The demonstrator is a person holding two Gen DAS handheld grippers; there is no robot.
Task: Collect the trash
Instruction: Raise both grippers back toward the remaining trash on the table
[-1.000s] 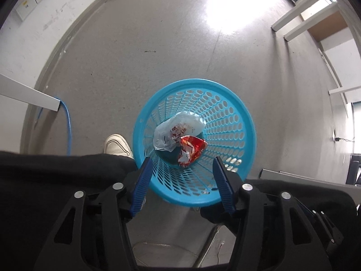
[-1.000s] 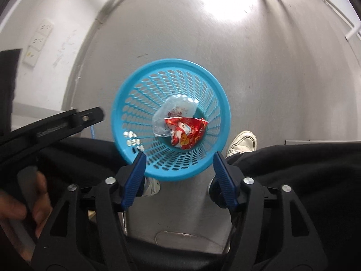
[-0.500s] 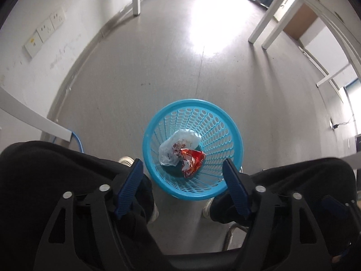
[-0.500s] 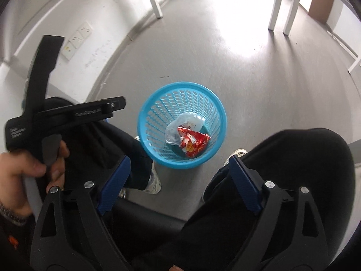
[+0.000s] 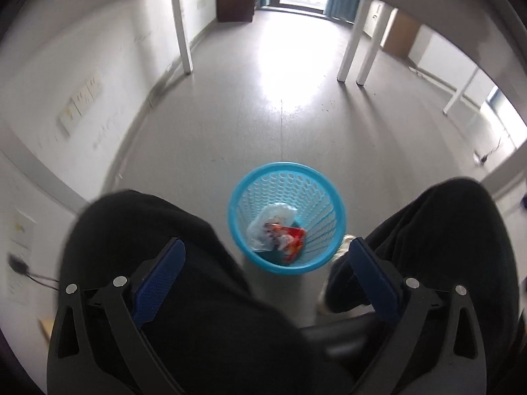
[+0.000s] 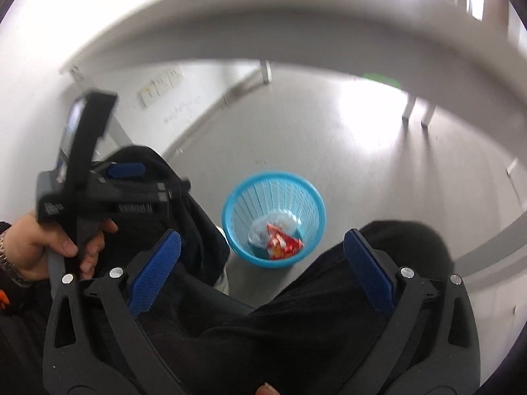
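Basket (image 5: 316, 177) holds red wrapper (image 5: 291, 240) and seemingly a clear bag (image 5: 273, 217); both tongs spread, empty

The blue basket (image 5: 324, 194), ahead between the open left fingers (image 5: 159, 275), hides its base and lower wall behind its own rim. A red wrapper (image 5: 293, 238) covers part of the white bag (image 5: 275, 215); print illegible. Right view: motion blur softens the desk edge (image 6: 263, 36) overhead. The left gripper (image 6: 125, 169) is seen side-on, blurred. Black trousers (image 6: 296, 312) mask the floor beneath both devices.
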